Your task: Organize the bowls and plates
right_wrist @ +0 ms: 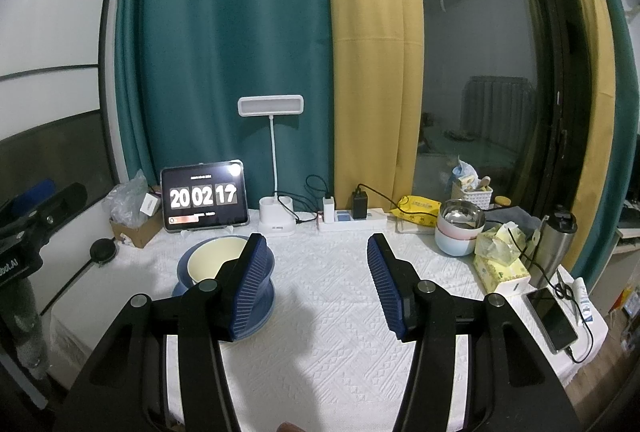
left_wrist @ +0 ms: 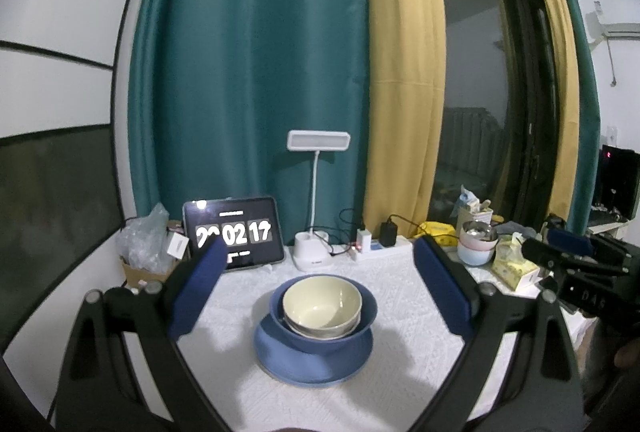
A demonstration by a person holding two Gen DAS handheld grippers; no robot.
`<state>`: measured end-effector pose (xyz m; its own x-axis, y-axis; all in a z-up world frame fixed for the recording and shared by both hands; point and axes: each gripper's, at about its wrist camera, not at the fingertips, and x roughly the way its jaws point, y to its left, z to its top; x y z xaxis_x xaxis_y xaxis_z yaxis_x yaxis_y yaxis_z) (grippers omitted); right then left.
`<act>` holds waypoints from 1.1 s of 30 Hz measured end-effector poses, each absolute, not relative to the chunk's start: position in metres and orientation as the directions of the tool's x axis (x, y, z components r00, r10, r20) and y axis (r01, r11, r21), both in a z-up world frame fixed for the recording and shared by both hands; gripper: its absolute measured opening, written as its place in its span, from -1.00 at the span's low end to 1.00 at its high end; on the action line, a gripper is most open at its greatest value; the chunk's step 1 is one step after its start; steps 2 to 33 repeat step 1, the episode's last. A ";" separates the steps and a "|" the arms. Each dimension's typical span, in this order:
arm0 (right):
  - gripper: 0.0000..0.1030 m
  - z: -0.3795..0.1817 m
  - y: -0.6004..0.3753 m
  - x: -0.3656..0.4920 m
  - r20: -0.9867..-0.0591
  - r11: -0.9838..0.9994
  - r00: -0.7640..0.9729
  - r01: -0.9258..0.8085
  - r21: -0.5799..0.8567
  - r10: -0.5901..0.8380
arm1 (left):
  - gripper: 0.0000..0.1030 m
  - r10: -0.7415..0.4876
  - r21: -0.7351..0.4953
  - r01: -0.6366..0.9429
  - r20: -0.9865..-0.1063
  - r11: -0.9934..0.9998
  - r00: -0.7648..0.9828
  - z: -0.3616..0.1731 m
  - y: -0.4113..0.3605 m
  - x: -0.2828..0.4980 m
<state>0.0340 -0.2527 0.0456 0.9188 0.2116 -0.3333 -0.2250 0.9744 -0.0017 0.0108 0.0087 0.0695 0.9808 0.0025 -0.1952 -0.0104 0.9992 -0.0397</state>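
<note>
Cream bowl [left_wrist: 322,306] nested in blue bowl [left_wrist: 324,328] on blue plate [left_wrist: 314,358], mid-bench [left_wrist: 400,372]. Likely glazed ceramic: stiff, slick, breakable; pinch rim. Left tool [left_wrist: 316,288] wide, empty; right tool [right_wrist: 316,284] wide, empty.

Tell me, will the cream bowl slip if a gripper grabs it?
Probably a little: the glossy cream bowl looks smooth and hard, likely breakable. It sits tilted, loose in the blue bowl, so it may rock when nudged.

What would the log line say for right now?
left gripper: open, empty | right gripper: open, empty | cream bowl in blue bowl on blue plate
</note>
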 end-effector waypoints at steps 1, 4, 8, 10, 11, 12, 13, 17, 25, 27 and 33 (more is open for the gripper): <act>0.08 0.044 -0.253 0.034 -0.335 0.974 0.918 -0.226 -0.004 0.211 | 0.84 0.006 -0.041 -0.014 -0.198 0.999 0.980 0.068 0.009 0.012; 0.08 0.044 -0.253 0.034 -0.335 0.974 0.918 -0.226 -0.004 0.211 | 0.84 0.006 -0.041 -0.014 -0.198 0.999 0.980 0.068 0.009 0.012; 0.08 0.044 -0.253 0.034 -0.335 0.974 0.918 -0.226 -0.004 0.211 | 0.84 0.006 -0.041 -0.014 -0.198 0.999 0.980 0.068 0.009 0.012; 0.08 0.044 -0.253 0.034 -0.335 0.974 0.918 -0.226 -0.004 0.211 | 0.84 0.006 -0.041 -0.014 -0.198 0.999 0.980 0.068 0.009 0.012; 0.08 0.044 -0.253 0.034 -0.335 0.974 0.918 -0.226 -0.004 0.211 | 0.84 0.006 -0.041 -0.014 -0.198 0.999 0.980 0.068 0.009 0.012; 0.08 0.044 -0.253 0.034 -0.335 0.974 0.918 -0.226 -0.004 0.211 | 0.84 0.006 -0.041 -0.014 -0.198 0.999 0.980 0.068 0.009 0.012; 0.08 0.044 -0.253 0.034 -0.335 0.974 0.918 -0.226 -0.004 0.211 | 0.84 0.006 -0.041 -0.014 -0.198 0.999 0.980 0.068 0.009 0.012; 0.08 0.044 -0.253 0.034 -0.335 0.974 0.918 -0.226 -0.004 0.211 | 0.84 0.006 -0.041 -0.014 -0.198 0.999 0.980 0.068 0.009 0.012; 0.08 0.044 -0.253 0.034 -0.335 0.974 0.918 -0.226 -0.004 0.211 | 0.84 0.006 -0.041 -0.014 -0.198 0.999 0.980 0.068 0.009 0.012; 0.08 0.044 -0.253 0.034 -0.335 0.974 0.918 -0.226 -0.004 0.211 | 0.84 0.006 -0.041 -0.014 -0.198 0.999 0.980 0.068 0.009 0.012; 0.08 0.044 -0.253 0.034 -0.335 0.974 0.918 -0.226 -0.004 0.211 | 0.84 0.006 -0.041 -0.014 -0.198 0.999 0.980 0.068 0.009 0.012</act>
